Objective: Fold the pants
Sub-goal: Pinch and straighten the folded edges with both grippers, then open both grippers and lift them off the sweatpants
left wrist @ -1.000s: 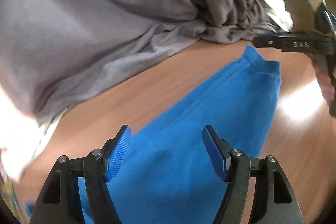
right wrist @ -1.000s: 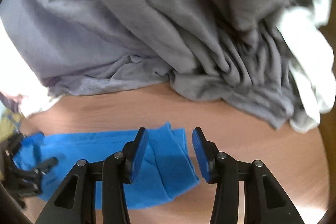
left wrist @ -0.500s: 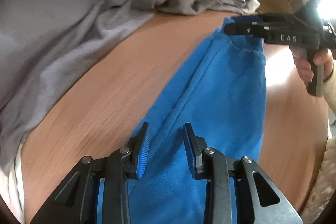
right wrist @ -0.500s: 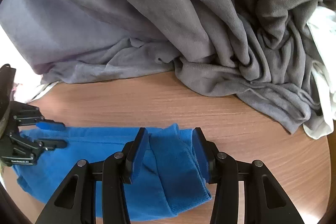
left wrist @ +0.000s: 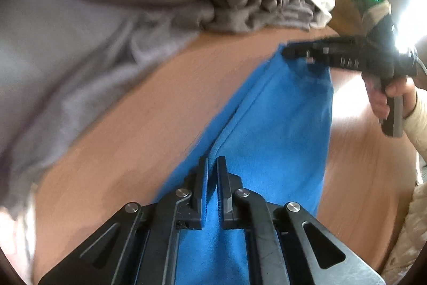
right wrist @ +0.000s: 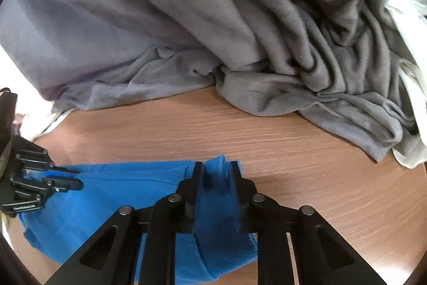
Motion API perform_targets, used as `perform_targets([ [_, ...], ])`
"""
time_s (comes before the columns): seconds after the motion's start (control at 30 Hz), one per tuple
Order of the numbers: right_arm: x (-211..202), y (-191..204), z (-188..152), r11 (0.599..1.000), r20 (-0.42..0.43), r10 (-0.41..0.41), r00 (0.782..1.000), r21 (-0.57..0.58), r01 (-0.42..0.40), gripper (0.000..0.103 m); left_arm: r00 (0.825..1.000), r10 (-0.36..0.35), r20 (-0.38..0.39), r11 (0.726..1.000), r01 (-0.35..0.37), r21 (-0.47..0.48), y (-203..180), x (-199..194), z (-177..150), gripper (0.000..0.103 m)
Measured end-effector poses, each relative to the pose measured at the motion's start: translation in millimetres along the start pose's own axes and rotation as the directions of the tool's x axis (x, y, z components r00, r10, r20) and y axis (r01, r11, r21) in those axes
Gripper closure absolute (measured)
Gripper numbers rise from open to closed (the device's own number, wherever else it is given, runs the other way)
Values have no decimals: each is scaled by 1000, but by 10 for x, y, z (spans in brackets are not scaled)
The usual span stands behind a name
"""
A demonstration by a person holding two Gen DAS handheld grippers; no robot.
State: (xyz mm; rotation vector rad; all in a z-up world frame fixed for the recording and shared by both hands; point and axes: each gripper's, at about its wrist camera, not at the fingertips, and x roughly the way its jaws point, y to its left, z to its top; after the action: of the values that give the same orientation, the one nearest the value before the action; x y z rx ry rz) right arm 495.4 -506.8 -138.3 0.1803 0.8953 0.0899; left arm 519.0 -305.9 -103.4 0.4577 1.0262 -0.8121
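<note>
Jaws pressed together, my left gripper [left wrist: 212, 172] pinches a raised fold of the bright blue fleece pants [left wrist: 280, 124]; my right gripper [right wrist: 214, 172] is closing on the ribbed cuff end. The pants lie flat on the brown wood-grain table [right wrist: 293, 140], long axis running from one gripper to the other. A rumpled grey blanket [right wrist: 240, 31] sits beyond.

Looks like someone's home, a laundry-sorting spot: a wood-grain surface [right wrist: 293, 130] piled with loose clothes, a big rumpled grey fabric heap [right wrist: 213, 18], something white [right wrist: 408, 58] tucked beside it, and blue pants [right wrist: 106, 191] laid out flat.
</note>
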Motion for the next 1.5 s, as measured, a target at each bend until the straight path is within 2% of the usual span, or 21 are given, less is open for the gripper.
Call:
perform_targets([
  [0.07,-23,-11,-13,1000,10,-3,1000,10,3,86,1000,28,10,1000,-28,13,10,-23,72,95],
  [0.2,2,-76,-36,999,12,-20,1000,49,19,90,996,72,-56,997,-71,19,107,235,155,95],
  [0.27,10,-128,-36,996,16,-54,998,75,53,93,992,90,-84,996,-89,14,150,362,129,95],
  [0.37,-24,-189,-31,992,47,-104,993,82,100,93,992,96,-84,995,-95,10,153,440,107,95],
  [0.47,-116,-161,-22,994,92,-95,991,66,89,92,992,100,-78,995,-99,13,160,448,120,95],
  [0.57,-149,-86,13,998,96,-62,993,37,59,92,994,83,-77,996,-85,-22,211,419,115,91],
  [0.63,-146,-21,23,999,84,-48,995,26,46,92,996,68,-48,996,-71,-62,257,325,102,89],
  [0.7,-171,56,26,999,76,-32,997,29,30,90,998,68,-5,993,-68,-93,277,174,85,73],
  [0.73,-196,95,21,999,74,-26,997,30,24,88,997,67,29,992,-64,-105,275,50,66,70],
  [0.83,-326,269,0,1000,88,0,996,19,-2,77,992,86,90,991,-76,-110,235,-265,-24,69],
  [0.93,-490,474,-19,1000,109,21,994,-15,-19,77,987,104,122,989,-90,-119,205,-534,-184,69],
  [1.07,-721,746,-80,998,127,45,991,-44,-40,76,985,124,119,988,-111,-112,161,-809,-510,67],
  [1.17,-845,1005,-154,996,138,45,989,-83,-33,72,986,135,99,986,-124,-111,127,-978,-792,67],
  [1.27,-979,1261,-252,992,151,45,988,-120,-27,72,986,139,96,985,-128,-115,138,-1126,-1010,64],
  [1.5,-1096,1783,-366,991,150,71,986,-124,-52,72,987,131,95,984,-118,-135,303,-1426,-1414,63],
])
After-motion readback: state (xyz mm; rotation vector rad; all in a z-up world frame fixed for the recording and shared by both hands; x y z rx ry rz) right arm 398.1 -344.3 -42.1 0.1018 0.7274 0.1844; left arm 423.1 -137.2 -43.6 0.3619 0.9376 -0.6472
